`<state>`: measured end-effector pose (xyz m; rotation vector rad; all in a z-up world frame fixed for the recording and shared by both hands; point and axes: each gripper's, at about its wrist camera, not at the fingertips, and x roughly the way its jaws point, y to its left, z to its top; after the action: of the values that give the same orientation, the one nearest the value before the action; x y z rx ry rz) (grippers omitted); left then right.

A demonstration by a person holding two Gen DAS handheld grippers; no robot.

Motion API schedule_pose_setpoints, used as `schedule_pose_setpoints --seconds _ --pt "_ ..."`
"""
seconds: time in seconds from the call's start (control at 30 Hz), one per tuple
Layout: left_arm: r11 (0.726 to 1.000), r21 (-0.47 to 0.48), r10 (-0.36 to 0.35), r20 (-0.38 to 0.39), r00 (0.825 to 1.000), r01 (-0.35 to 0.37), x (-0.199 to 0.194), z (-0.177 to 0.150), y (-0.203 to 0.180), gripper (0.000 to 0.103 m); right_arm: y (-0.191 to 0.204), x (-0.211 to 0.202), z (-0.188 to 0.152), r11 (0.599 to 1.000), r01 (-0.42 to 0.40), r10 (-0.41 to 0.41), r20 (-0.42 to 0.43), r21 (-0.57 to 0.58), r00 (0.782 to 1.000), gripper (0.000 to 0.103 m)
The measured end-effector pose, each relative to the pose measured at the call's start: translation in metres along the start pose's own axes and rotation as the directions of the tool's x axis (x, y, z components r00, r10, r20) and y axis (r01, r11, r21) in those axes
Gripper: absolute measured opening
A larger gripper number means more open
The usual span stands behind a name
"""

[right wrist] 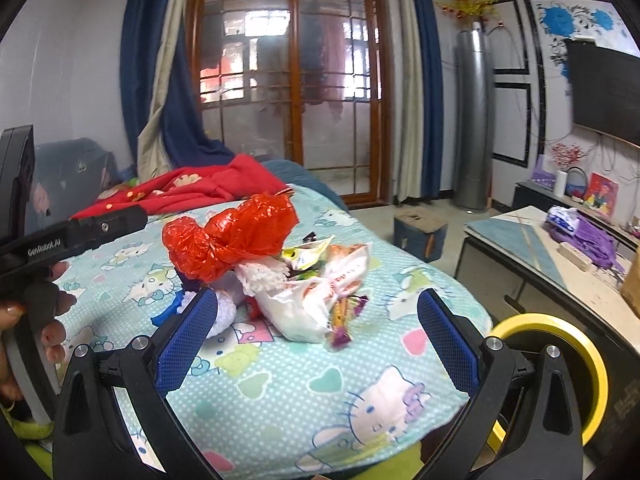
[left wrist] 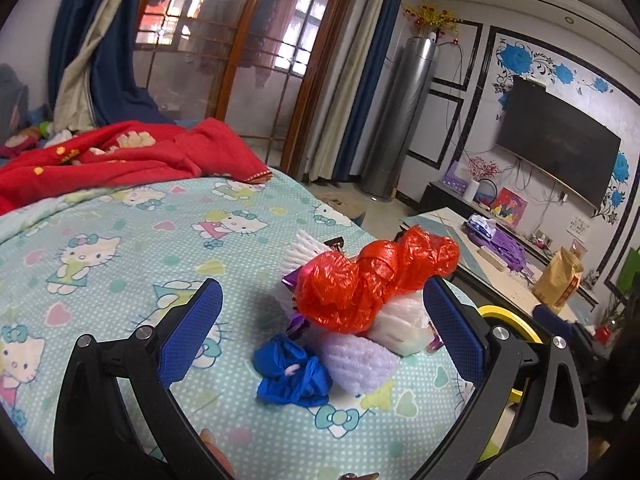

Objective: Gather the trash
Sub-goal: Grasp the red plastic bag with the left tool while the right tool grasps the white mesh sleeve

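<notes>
I hold both tongs over the bed [left wrist: 120, 216], whose pale green sheet is printed with cartoon cats and hearts. The trash sits in one small heap near the bed's edge, just ahead of my fingers.

My left gripper [left wrist: 322, 320] stands wide, jaws spread with nothing between them touching the blue pads. Between those jaws lies the heap: a crumpled red plastic bag [left wrist: 372, 280] on top, a white foam net [left wrist: 400, 324] under it, a lilac foam net [left wrist: 360, 360] in front, and a crumpled blue bag [left wrist: 292, 372] lying on the sheet just beside the lilac one. A bit of purple wrapper pokes out at the side, though I cannot make out what it is.

My right gripper [right wrist: 316, 332] is also wide and holds nothing. From this side the red plastic bag [right wrist: 228, 240] rests on top of the pile, and a white snack packet [right wrist: 312, 300] with orange print lies in front, with smaller wrappers tucked against it. The left pad is close to the lilac net; whether they touch, I cannot tell.

A red blanket [left wrist: 120, 160] is bunched at the far end of the bed. A yellow ring [right wrist: 560, 364] shows beyond the bed's edge, near a low table [right wrist: 532, 256].
</notes>
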<state>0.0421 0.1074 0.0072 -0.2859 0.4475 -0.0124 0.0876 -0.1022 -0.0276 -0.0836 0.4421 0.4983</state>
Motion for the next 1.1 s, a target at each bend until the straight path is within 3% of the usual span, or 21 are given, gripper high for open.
schedule_pose_setpoints --seconds 0.23,0.33,0.63,0.83,0.9,1.07,1.1 --pt "0.999 0.026 -0.039 -0.092 0.995 0.042 0.035 0.013 -0.002 0.092 -0.001 0.025 0.008 0.999 -0.042 0.041 -0.027 -0.027 0.999 0.097" --pt "0.999 0.002 -0.053 -0.133 0.990 0.054 0.048 0.013 0.002 0.084 -0.004 0.037 0.011 0.997 -0.076 0.074 -0.048 -0.025 0.996 0.086" --pt "0.994 -0.036 -0.108 -0.193 0.975 0.103 0.059 0.006 0.012 0.069 -0.001 0.078 0.014 0.984 -0.179 0.176 -0.137 -0.012 0.975 0.076" --pt "0.991 -0.044 -0.131 -0.205 0.970 0.125 0.062 0.007 0.014 0.048 0.011 0.093 0.015 0.973 -0.226 0.215 -0.175 -0.046 0.961 0.065" --pt "0.990 -0.045 -0.141 -0.207 0.968 0.135 0.062 0.006 0.013 0.042 0.012 0.098 0.014 0.971 -0.235 0.222 -0.186 -0.049 0.957 0.061" --pt "0.988 -0.045 -0.154 -0.200 0.968 0.148 0.060 0.007 0.012 0.023 0.015 0.104 0.013 0.962 -0.271 0.257 -0.201 -0.044 0.945 0.029" --pt "0.988 -0.045 -0.154 -0.198 0.968 0.148 0.060 0.007 0.012 0.019 0.015 0.103 0.013 0.961 -0.272 0.259 -0.196 -0.042 0.946 0.027"
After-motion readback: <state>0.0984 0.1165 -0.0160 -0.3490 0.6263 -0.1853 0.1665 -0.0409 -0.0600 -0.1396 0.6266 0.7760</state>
